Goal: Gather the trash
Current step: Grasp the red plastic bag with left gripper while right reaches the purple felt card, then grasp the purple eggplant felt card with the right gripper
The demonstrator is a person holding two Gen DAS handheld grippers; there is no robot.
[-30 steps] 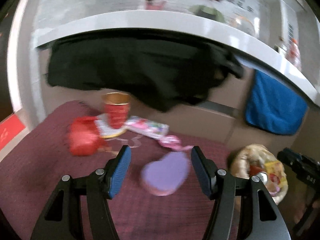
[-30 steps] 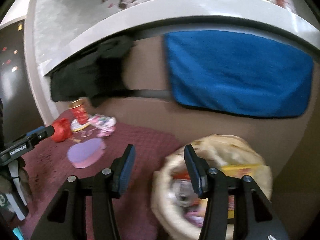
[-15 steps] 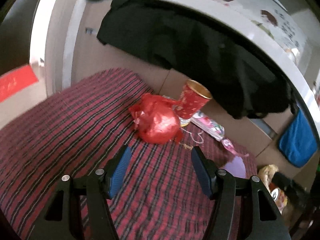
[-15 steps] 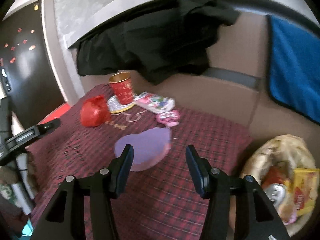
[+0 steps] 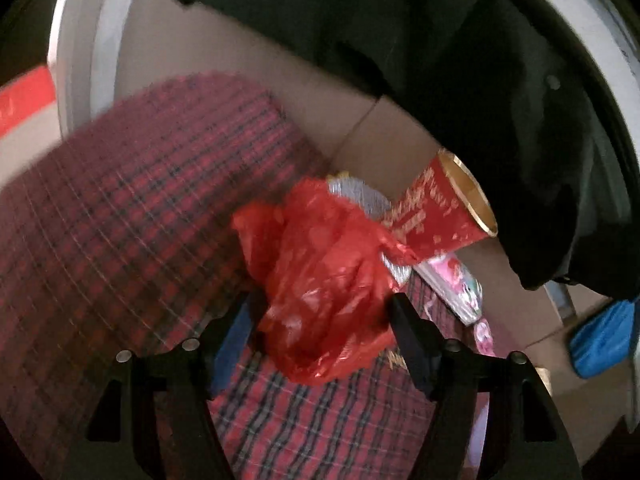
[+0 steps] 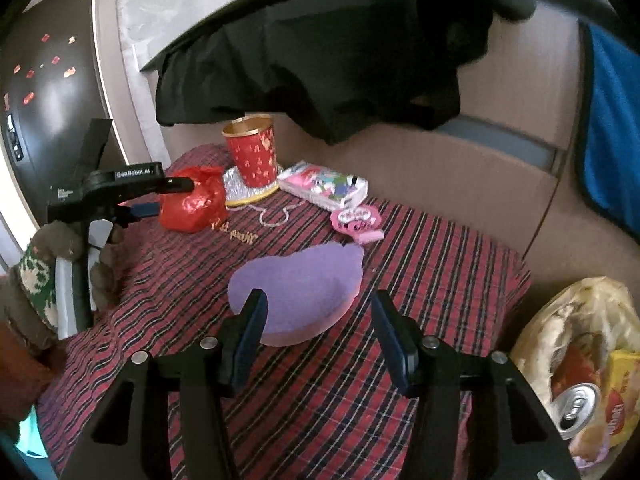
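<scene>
Left tongs (image 5: pixel 320 320): spread wide around the crumpled red bag (image 5: pixel 320 280), little spare room either side.
Behind the bag: red paper cup (image 6: pixel 251 150) on a silver coaster (image 6: pixel 240 188) blocks the way; a pink packet (image 6: pixel 324 186) lies just beside it.
Right tongs (image 6: pixel 318 332): open over the purple heart-shaped box (image 6: pixel 298 294), bare plaid cloth (image 6: pixel 420 264) to its right.
Overhead: black garment (image 6: pixel 320 60) hangs low from the white ledge, crowding the cup.
Right edge: full trash bag (image 6: pixel 580 360) stands just beside the cloth.
</scene>
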